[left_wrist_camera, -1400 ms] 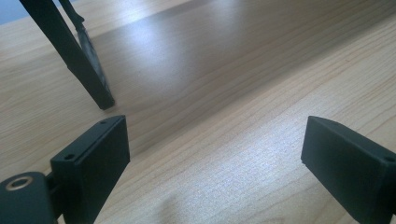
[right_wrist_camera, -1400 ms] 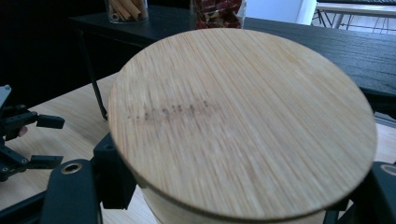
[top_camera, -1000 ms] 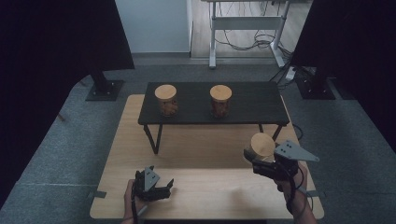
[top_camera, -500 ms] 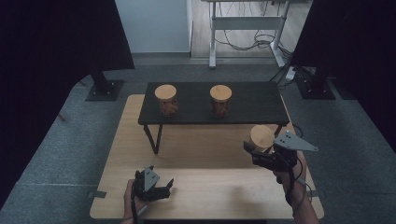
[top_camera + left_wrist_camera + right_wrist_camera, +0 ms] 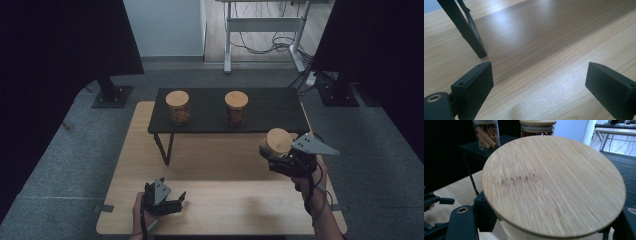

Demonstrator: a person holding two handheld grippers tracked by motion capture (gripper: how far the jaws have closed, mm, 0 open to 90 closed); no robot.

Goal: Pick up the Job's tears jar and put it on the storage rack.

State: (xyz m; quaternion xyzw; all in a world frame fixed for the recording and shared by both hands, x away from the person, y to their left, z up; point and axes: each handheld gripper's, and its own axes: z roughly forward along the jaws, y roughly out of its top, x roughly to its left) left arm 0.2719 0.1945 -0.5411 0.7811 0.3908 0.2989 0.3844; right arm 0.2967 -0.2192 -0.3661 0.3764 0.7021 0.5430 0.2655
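A pale wooden tabletop [image 5: 220,200] sits on grey carpet between dark curtains, with a low black bench-like shelf [image 5: 270,112] standing across its far half. The round glass jar with a flat bamboo lid [image 5: 278,142] is off the wood, held in the air near the shelf's right front corner by the right gripper [image 5: 280,159], whose jaws clamp the glass body just under the lid; in the right gripper view the lid [image 5: 554,187] hides whatever is inside. The grip sits high on smooth glass, so the jar could slip or tilt if the hand turns quickly, and its base could clip the shelf edge if it is brought in too low. The left gripper [image 5: 167,202] rests low near the table's front edge, jaws spread wide with nothing between them. On the shelf stand two more bamboo-lidded glass jars: the left jar [image 5: 178,107] holds tan rolled sticks, the middle jar [image 5: 236,108] something dark reddish-brown that I cannot identify.
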